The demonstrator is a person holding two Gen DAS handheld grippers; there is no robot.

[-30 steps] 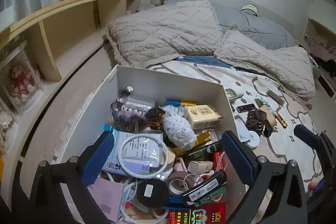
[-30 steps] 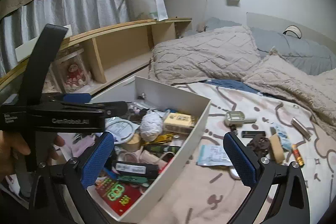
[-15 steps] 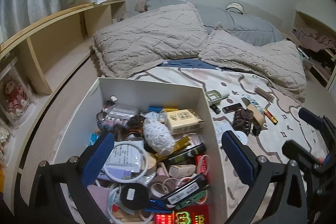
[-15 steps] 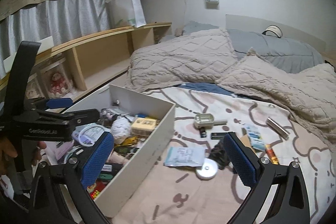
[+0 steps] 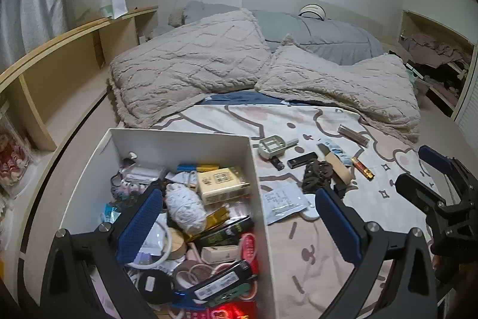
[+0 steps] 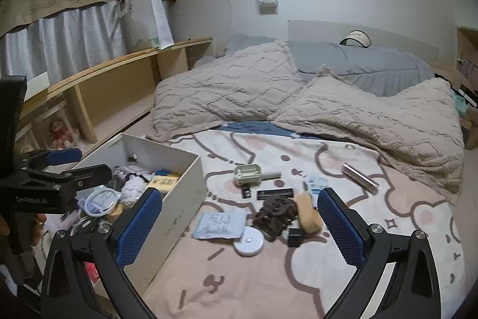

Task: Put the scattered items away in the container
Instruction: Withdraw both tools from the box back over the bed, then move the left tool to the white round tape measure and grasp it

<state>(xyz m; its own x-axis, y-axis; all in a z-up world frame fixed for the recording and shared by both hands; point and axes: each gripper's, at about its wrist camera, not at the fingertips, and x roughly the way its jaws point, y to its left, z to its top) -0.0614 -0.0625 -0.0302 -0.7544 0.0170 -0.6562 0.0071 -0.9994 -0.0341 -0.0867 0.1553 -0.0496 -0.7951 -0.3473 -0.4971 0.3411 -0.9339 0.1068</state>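
Hovering over the bedspread [image 6: 343, 253], I am holding the right gripper [image 6: 239, 226] spread wide and empty, with the loose items lying ahead between its fingers. Nearest is the flat white disc [image 6: 249, 242], touching the corner of the paper packet [image 6: 219, 225]. I am judging the disc as light, stiff and a bit slippery (it sits low on soft fabric), so I am thinking of pinching it across its rim. The dark hair claw [image 6: 276, 216] just beyond looks rigid but brittle at the teeth. I am keeping the left gripper [image 5: 236, 224] released too, empty above the white box [image 5: 179, 136], which is sitting beside the scatter and already crowded.
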